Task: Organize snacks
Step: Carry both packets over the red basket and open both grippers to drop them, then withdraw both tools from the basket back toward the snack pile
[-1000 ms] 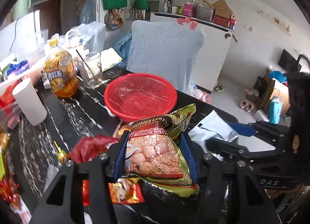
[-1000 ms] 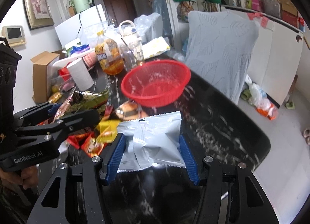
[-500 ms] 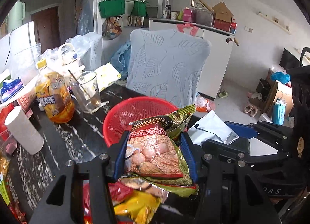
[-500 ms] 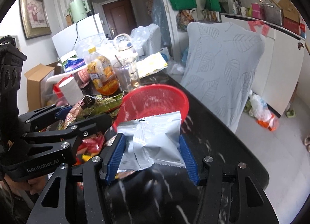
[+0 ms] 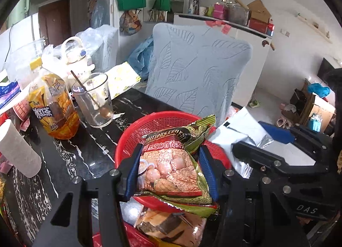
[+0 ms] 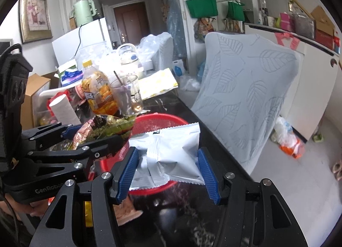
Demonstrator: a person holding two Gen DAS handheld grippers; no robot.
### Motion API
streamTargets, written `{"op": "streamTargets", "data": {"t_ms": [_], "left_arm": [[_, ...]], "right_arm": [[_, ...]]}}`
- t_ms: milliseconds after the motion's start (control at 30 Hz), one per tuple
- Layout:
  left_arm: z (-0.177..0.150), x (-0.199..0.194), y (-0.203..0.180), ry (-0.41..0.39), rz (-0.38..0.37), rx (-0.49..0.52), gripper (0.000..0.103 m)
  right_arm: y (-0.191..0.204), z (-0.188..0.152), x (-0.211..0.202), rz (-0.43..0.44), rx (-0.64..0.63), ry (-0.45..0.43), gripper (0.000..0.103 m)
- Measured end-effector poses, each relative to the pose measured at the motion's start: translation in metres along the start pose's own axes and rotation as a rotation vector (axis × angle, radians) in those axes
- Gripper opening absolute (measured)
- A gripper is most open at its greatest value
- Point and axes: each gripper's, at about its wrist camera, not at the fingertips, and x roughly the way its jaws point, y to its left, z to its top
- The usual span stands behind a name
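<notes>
Hovering over the red basket [image 5: 128,140], 2 grippers: left [image 5: 171,170] clenching cereal bag [image 5: 173,165], right [image 6: 168,170] clenching silver pouch [image 6: 168,150].

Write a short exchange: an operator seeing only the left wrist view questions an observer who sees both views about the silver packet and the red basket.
Operator: My left gripper holds the green packet. Is the right gripper shut on the silver packet?
Observer: Yes. The right wrist view shows both blue pads pressing its side edges.
Operator: Is it over the red basket?
Observer: From that view, the packet covers the basket's near rim, with its lower edge just outside.
</notes>
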Motion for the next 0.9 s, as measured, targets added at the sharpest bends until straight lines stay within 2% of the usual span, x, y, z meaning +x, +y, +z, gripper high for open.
{"op": "streamTargets", "data": {"t_ms": [233, 400, 500, 533, 633, 900], "left_arm": [[0.003, 0.02, 0.01, 0.047, 0.061, -0.031, 0.051], [0.005, 0.034, 0.012, 0.08, 0.134, -0.011, 0.054], [0.004, 0.034, 0.015, 0.072, 0.173, -0.024, 0.075], [0.004, 0.032, 0.016, 0.066, 0.189, -0.029, 0.078], [0.004, 0.029, 0.019, 0.063, 0.189, -0.031, 0.079], [0.005, 0.009, 0.019, 0.044, 0.185, -0.038, 0.079]], "right_arm": [[-0.004, 0.007, 0.028, 0.012, -0.014, 0.03, 0.058], [-0.008, 0.007, 0.044, 0.03, -0.007, 0.065, 0.059], [-0.011, 0.005, 0.053, 0.031, 0.004, 0.093, 0.06], [-0.013, 0.004, 0.056, 0.035, 0.014, 0.107, 0.06], [-0.017, 0.004, 0.059, 0.035, 0.044, 0.129, 0.066], [-0.01, 0.007, 0.047, 0.023, 0.033, 0.113, 0.066]]}}
